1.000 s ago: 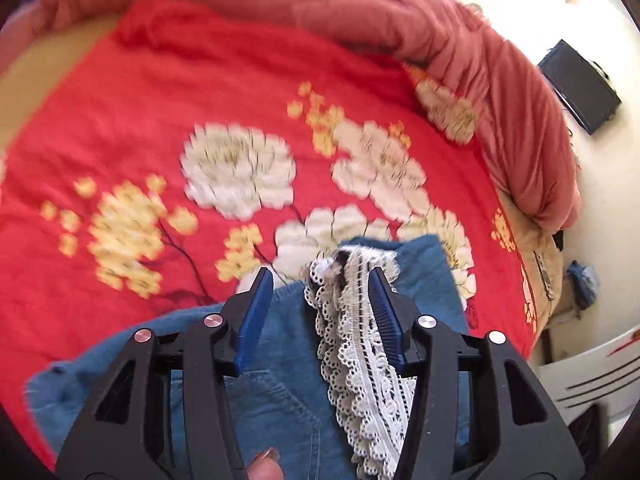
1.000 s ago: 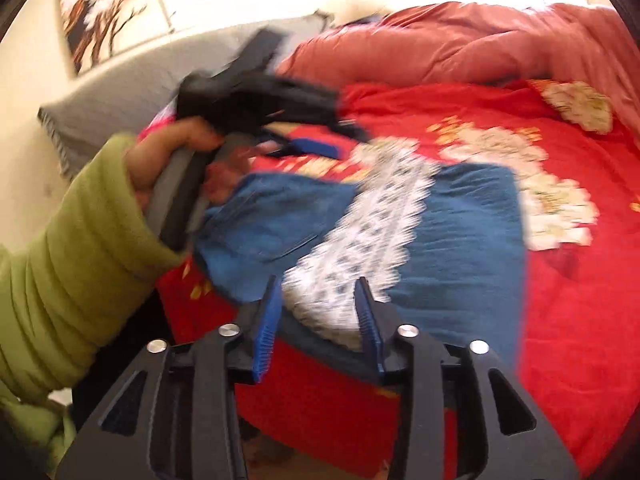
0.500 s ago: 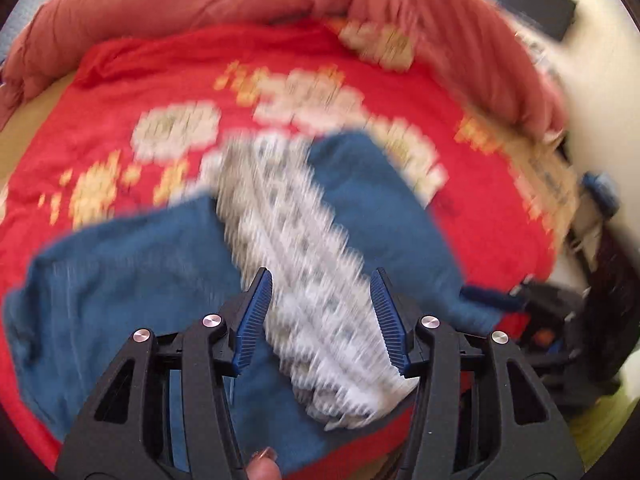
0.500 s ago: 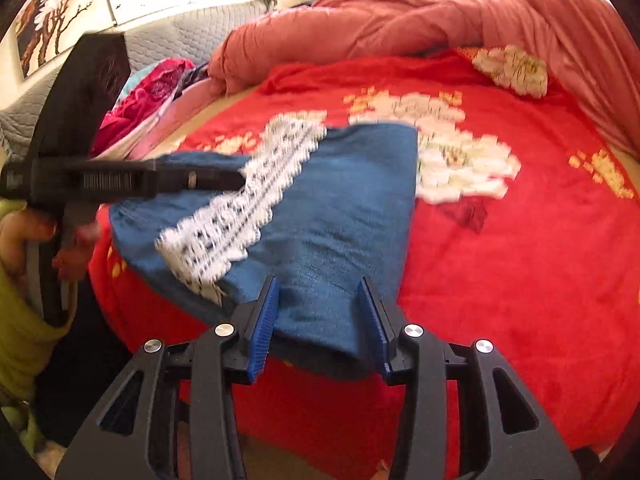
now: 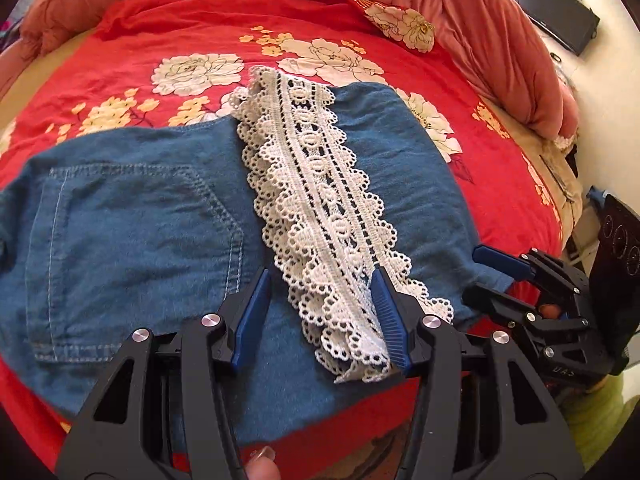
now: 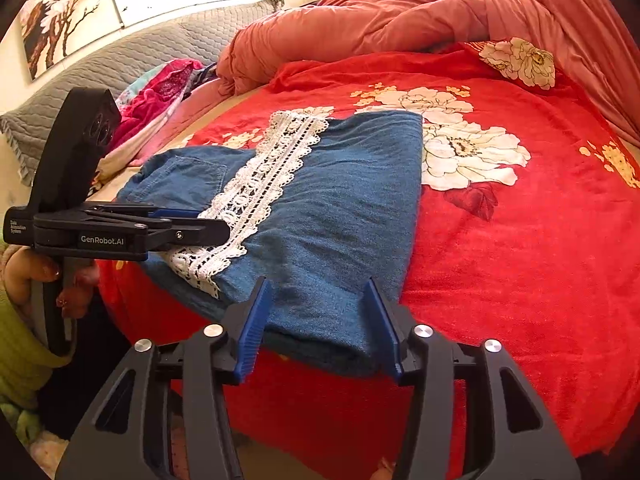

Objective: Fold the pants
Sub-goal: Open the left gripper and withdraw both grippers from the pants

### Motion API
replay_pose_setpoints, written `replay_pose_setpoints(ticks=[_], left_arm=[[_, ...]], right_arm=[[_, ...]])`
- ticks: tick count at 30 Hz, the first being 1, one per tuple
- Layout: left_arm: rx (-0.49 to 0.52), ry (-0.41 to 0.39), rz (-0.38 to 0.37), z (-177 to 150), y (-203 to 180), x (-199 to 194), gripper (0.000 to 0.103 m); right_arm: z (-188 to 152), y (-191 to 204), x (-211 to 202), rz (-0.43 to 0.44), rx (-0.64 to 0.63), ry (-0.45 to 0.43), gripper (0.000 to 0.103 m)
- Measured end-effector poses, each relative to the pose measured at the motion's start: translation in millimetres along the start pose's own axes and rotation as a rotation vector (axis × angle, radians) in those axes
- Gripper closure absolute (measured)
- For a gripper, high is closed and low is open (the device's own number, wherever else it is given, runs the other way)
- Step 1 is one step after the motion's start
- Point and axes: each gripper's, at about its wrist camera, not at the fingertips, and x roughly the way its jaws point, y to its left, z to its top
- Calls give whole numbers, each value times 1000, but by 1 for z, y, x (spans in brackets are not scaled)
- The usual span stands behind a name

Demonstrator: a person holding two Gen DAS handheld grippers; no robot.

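Blue denim pants (image 5: pixel 132 232) lie folded on the red flowered bedspread (image 5: pixel 168 28), with a white lace hem (image 5: pixel 320 204) running diagonally across the top. My left gripper (image 5: pixel 320 312) is open and empty, just above the pants' near edge, its right finger over the lace end. My right gripper (image 6: pixel 316 324) is open and empty at the near edge of the folded pants (image 6: pixel 340 208). The lace (image 6: pixel 256 184) lies left of it. The left gripper also shows in the right wrist view (image 6: pixel 200 232), and the right gripper in the left wrist view (image 5: pixel 492 280).
A bunched salmon duvet (image 5: pixel 480 20) lies along the far and right side of the bed. Colourful clothes (image 6: pixel 160 96) and a grey quilted headboard (image 6: pixel 120 60) stand at the left. A black screen (image 5: pixel 560 12) hangs on the wall at right.
Both grippers have let go of the pants and drawn back toward the bed's near edge. The pants now lie flat and folded, with the lace hem on top.
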Motion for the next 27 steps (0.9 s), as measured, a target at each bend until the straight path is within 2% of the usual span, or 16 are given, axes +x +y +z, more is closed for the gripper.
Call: replay_pose_setpoints(ticks=[6, 10, 13, 15, 19, 21, 23, 27], left_arm=[[16, -19, 20, -9, -4, -3, 59], [11, -29, 19, -10, -4, -5, 59], [0, -41, 17, -13, -3, -10, 58], [-13, -63, 9, -15, -2, -17, 58], [-37, -114, -2, -19, -1, -33, 54], [-48, -145, 2, -21, 0, -42, 52], [-61, -167, 11, -23, 2, -51, 45], [-54, -222, 48, -24, 2, -67, 39]], right_arm=[[0, 7, 3, -41, -42, 8, 53], [0, 7, 0, -25, -32, 2, 46], [2, 6, -5, -24, -15, -5, 44], [3, 6, -8, -31, -8, -11, 37], [5, 4, -17, -53, 15, -28, 35], [6, 4, -22, -62, 27, -39, 30], [7, 5, -27, -78, 36, -53, 23], [12, 10, -37, -94, 38, -79, 22]])
